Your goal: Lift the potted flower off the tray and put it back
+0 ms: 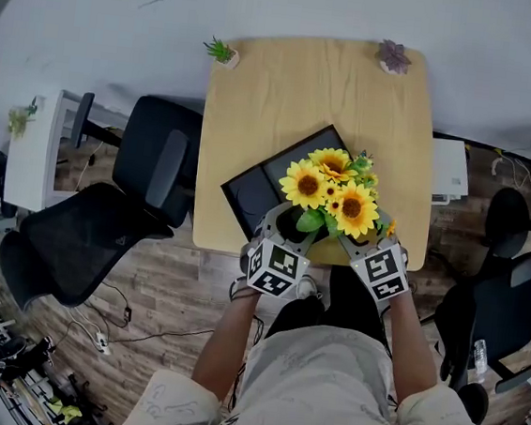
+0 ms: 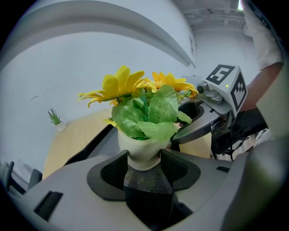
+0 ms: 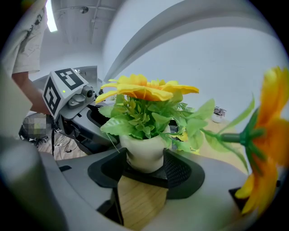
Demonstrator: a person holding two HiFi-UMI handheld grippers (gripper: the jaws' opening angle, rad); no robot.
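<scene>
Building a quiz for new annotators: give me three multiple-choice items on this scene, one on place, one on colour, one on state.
1. The two small plants stand on the table: A at its near edge; B at its far corners; C in its middle.
2. The flower pot is: A white; B red; C black.
3. The left hand-held gripper is: A open; B shut on the flower pot; C out of view.
Answers: B, one sits at each far corner; A, it shows white in both gripper views; B, its jaws press the flower pot's sides.

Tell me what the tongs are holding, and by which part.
The potted sunflower, by its white pot: left tongs and right tongs each clamp the pot's lower body from opposite sides.
</scene>
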